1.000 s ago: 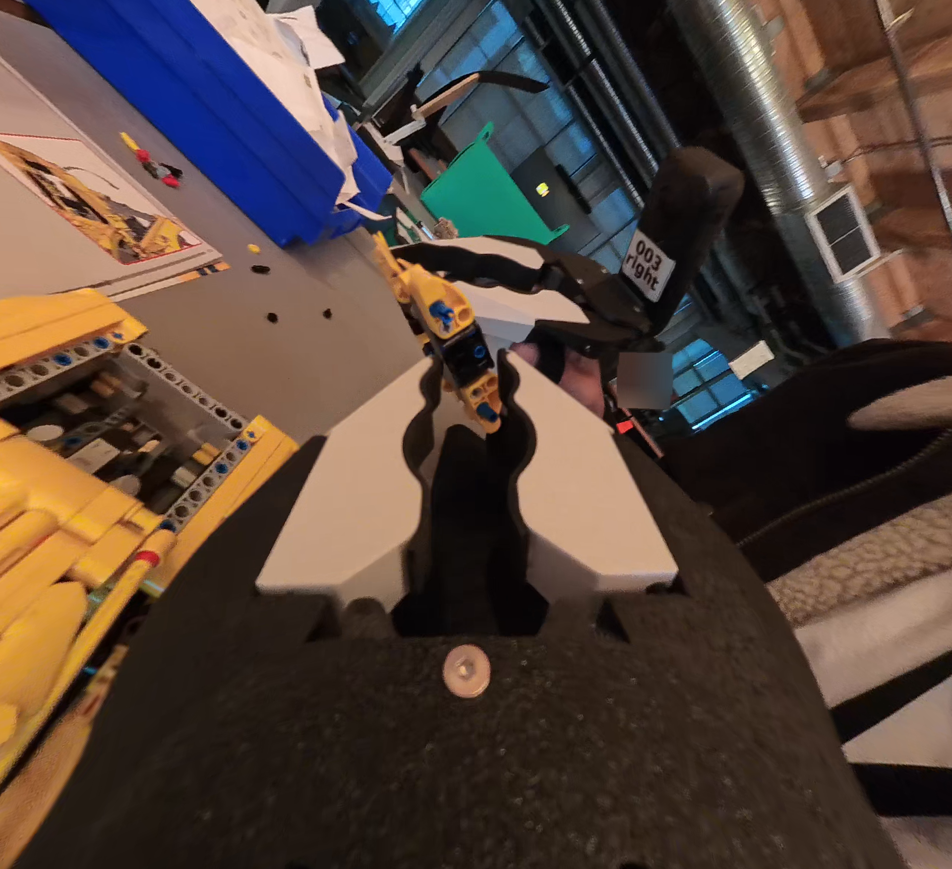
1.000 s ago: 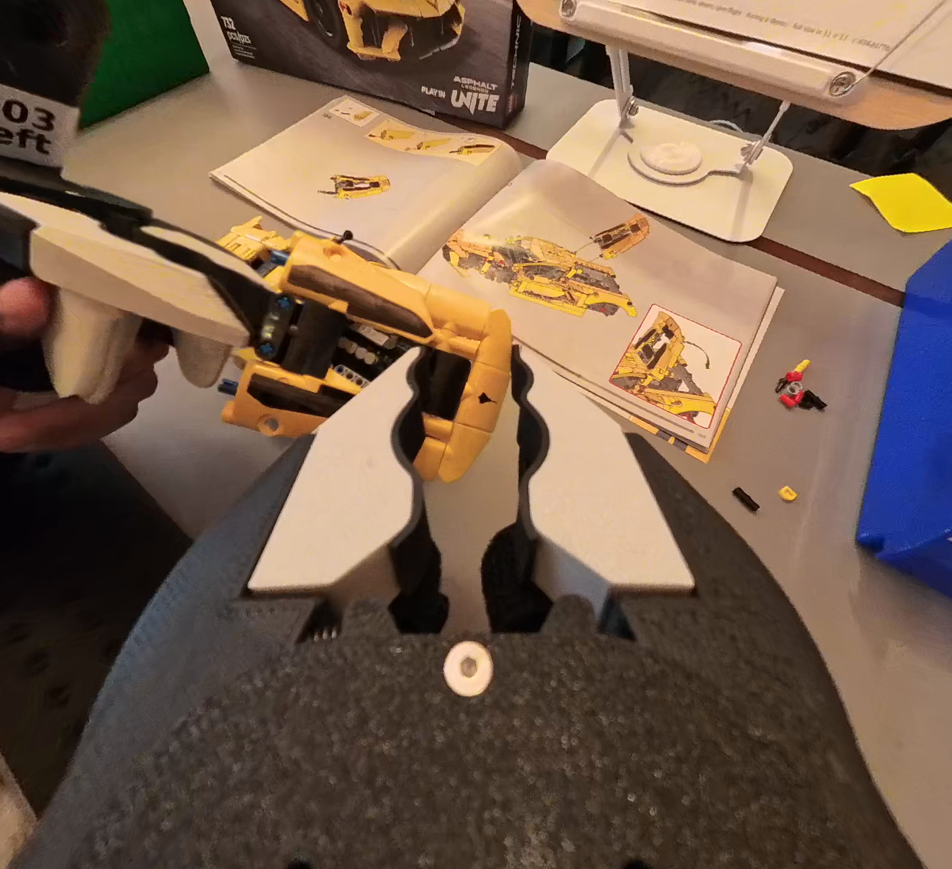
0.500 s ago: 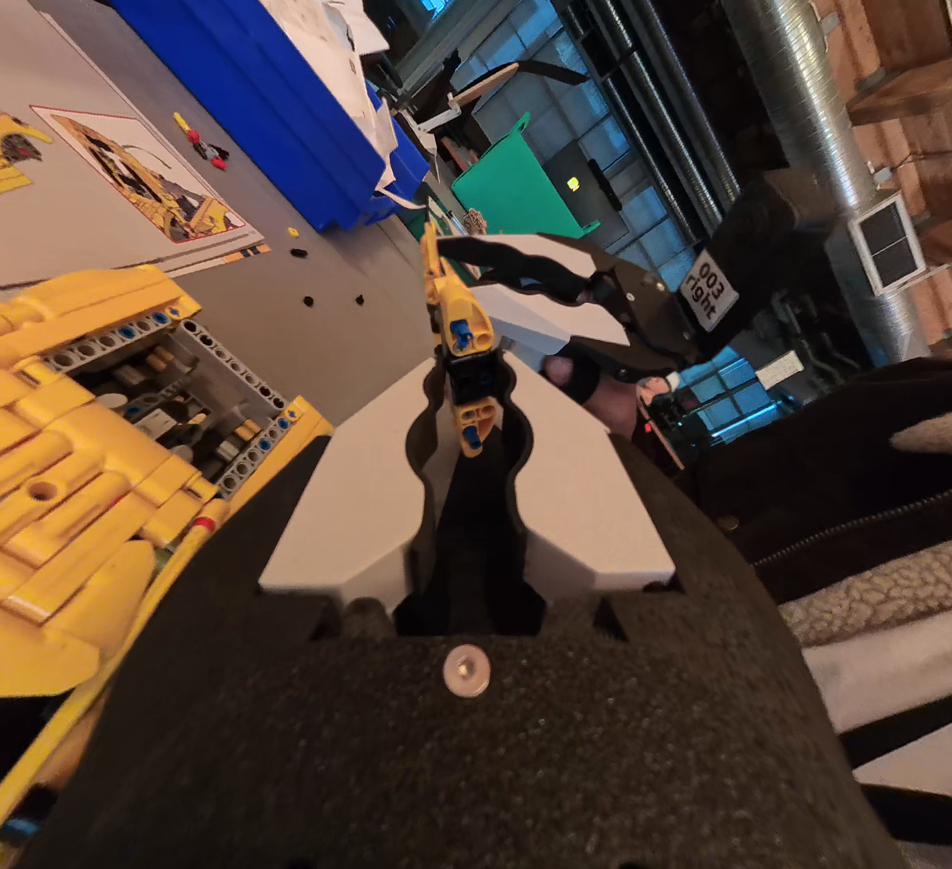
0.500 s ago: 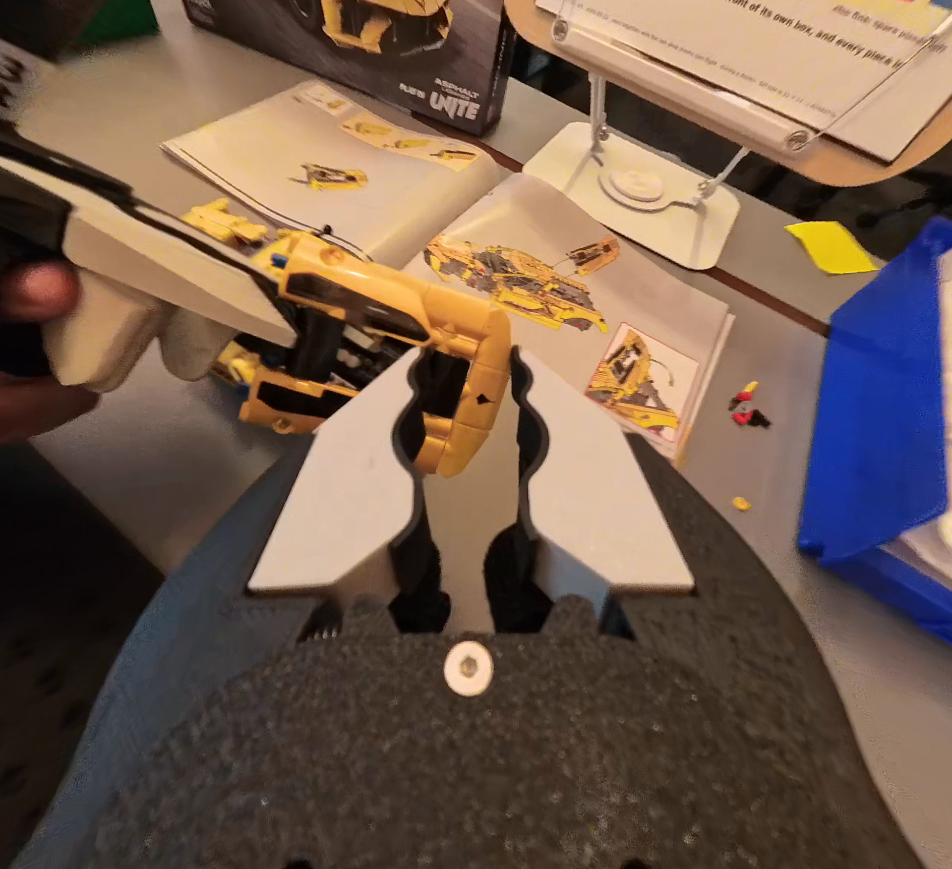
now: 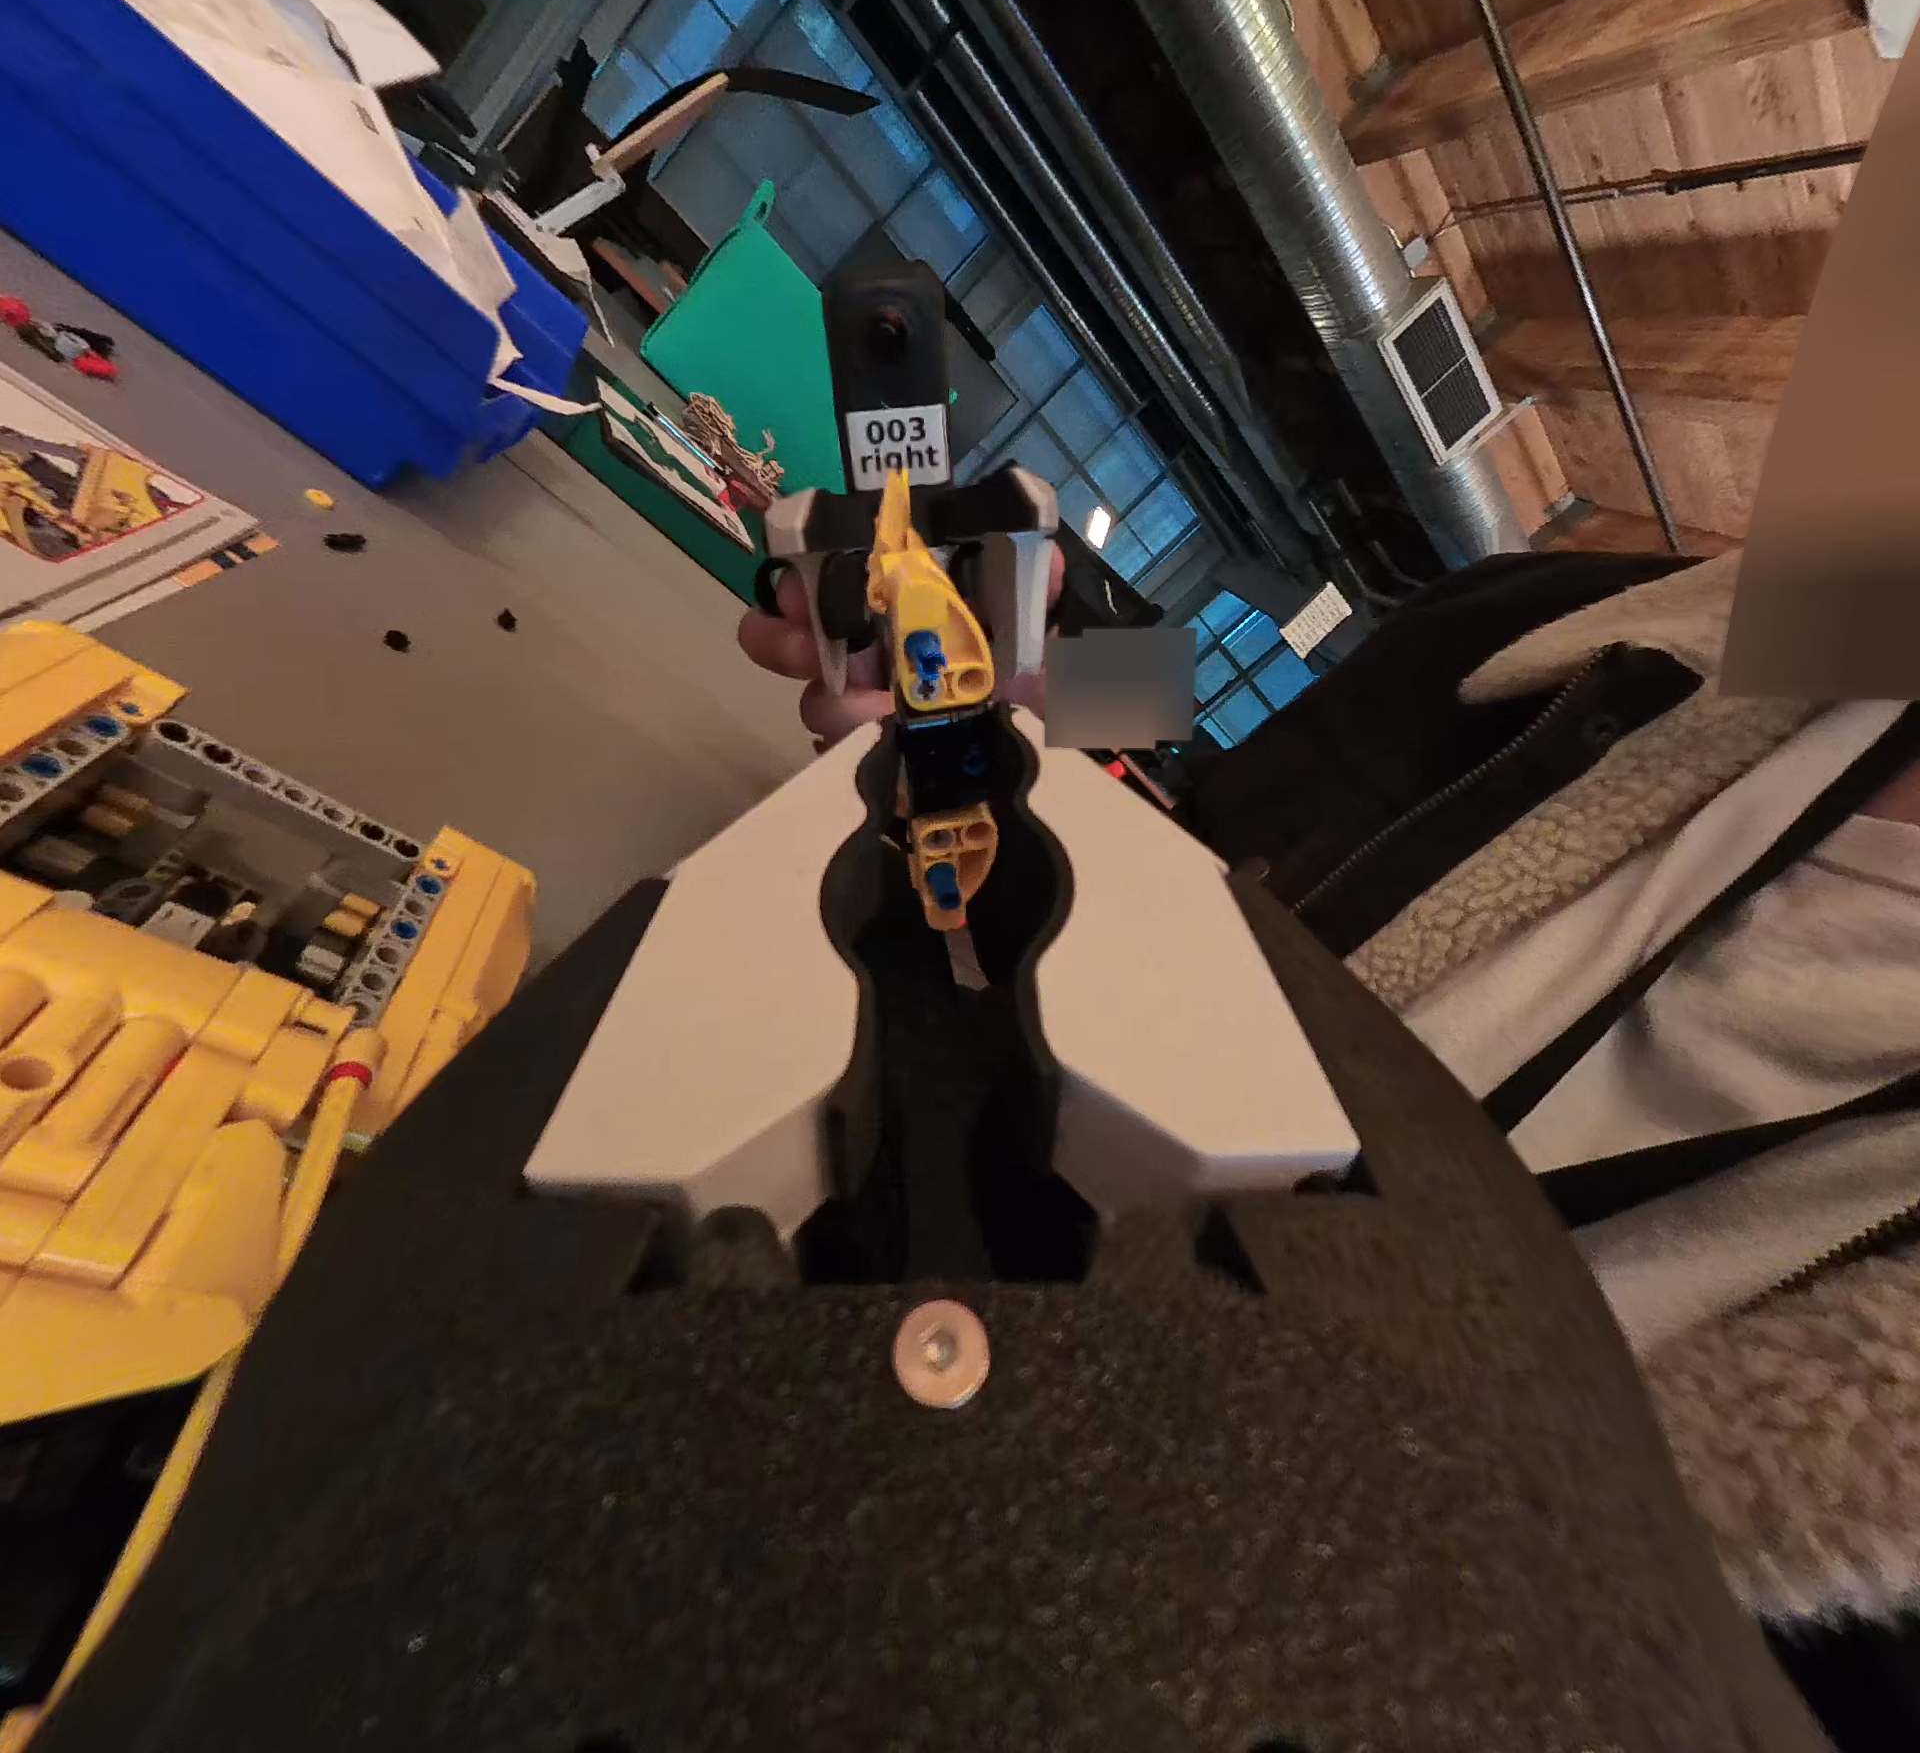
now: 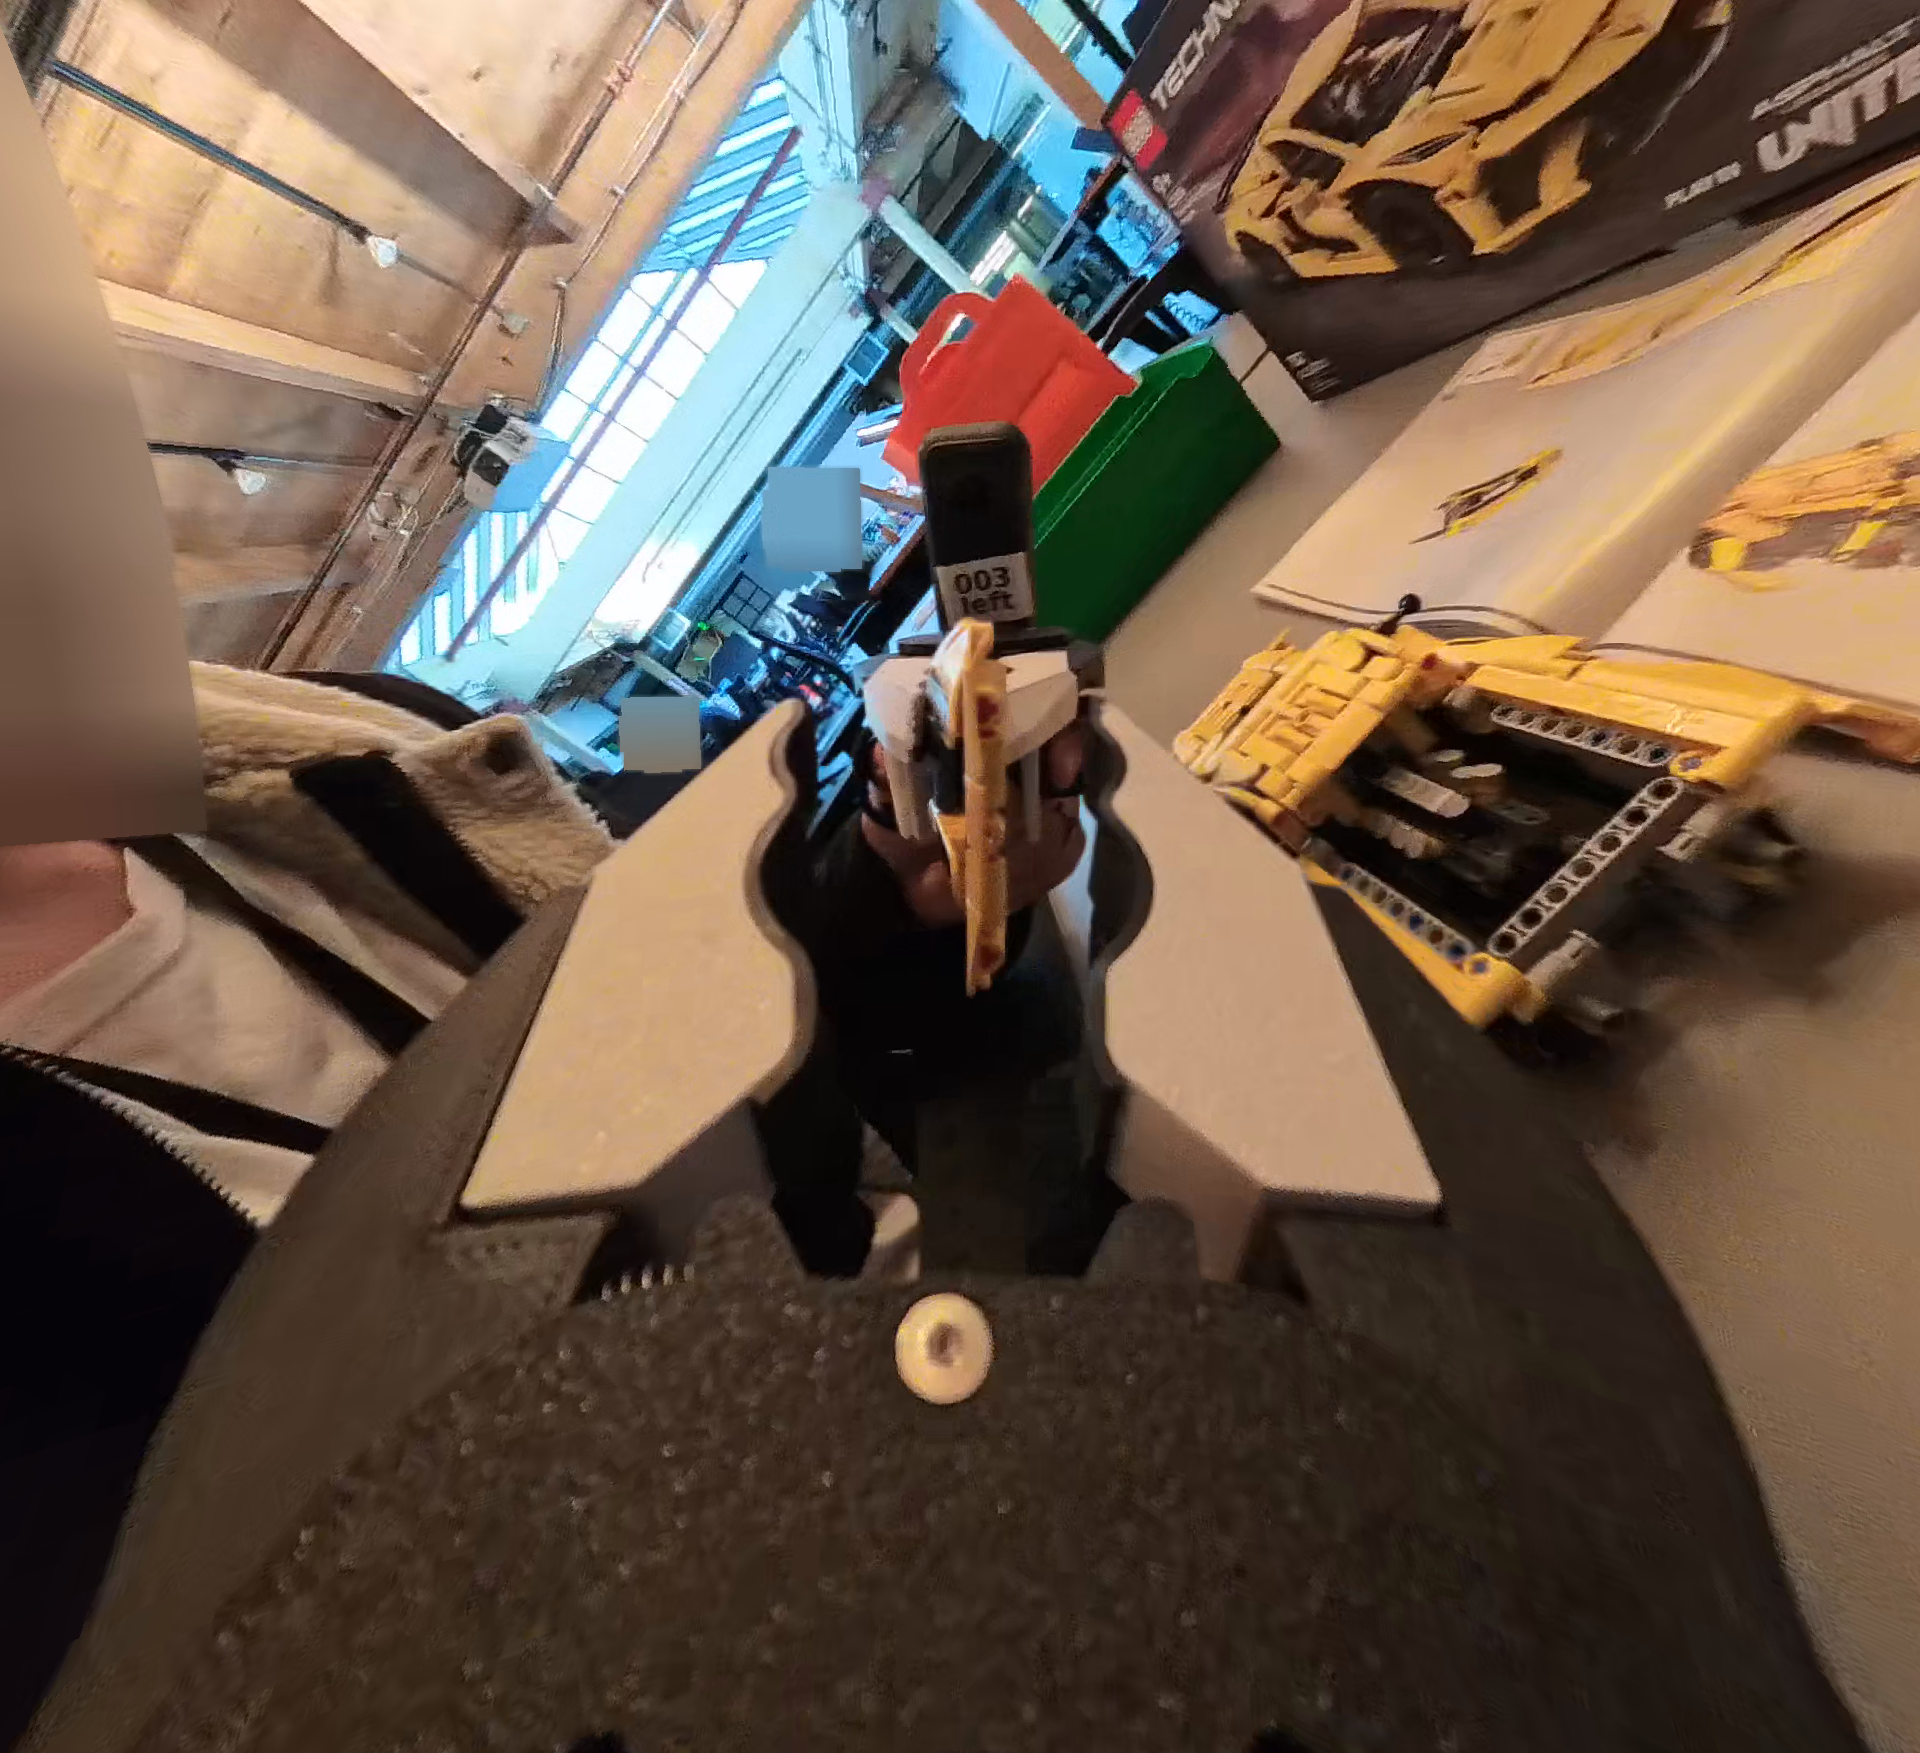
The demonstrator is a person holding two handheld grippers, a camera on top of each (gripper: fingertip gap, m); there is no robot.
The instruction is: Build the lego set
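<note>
My left gripper (image 5: 945, 739) is shut on a slim yellow and black lego sub-assembly (image 5: 932, 654) with blue pins, held in the air. The piece points toward my right gripper (image 5: 909, 560), which faces it from beyond. In the right wrist view my right gripper (image 6: 951, 727) is open, its jaws wide apart. The sub-assembly (image 6: 979, 830) reaches in between them, edge-on, and I see no contact with either finger. The left gripper (image 6: 977, 716) shows behind it. The partly built yellow car (image 5: 208, 976) lies on the grey table to the side; it also shows in the right wrist view (image 6: 1507, 820).
A blue bin (image 5: 208, 197) and small loose parts (image 5: 343, 542) lie on the table beyond the car. The set's box (image 6: 1507, 93), open instruction booklets (image 6: 1558, 456), a green bin (image 6: 1143, 477) and a red bin (image 6: 997, 384) stand farther off. A person's jacket (image 5: 1558, 924) is close by. My hands' fingertips stand some 6 cm from each other.
My right gripper has let go of the yellow piece, opened wide and turned to face the left gripper. The left gripper still holds the piece and has swung it toward the right one.
</note>
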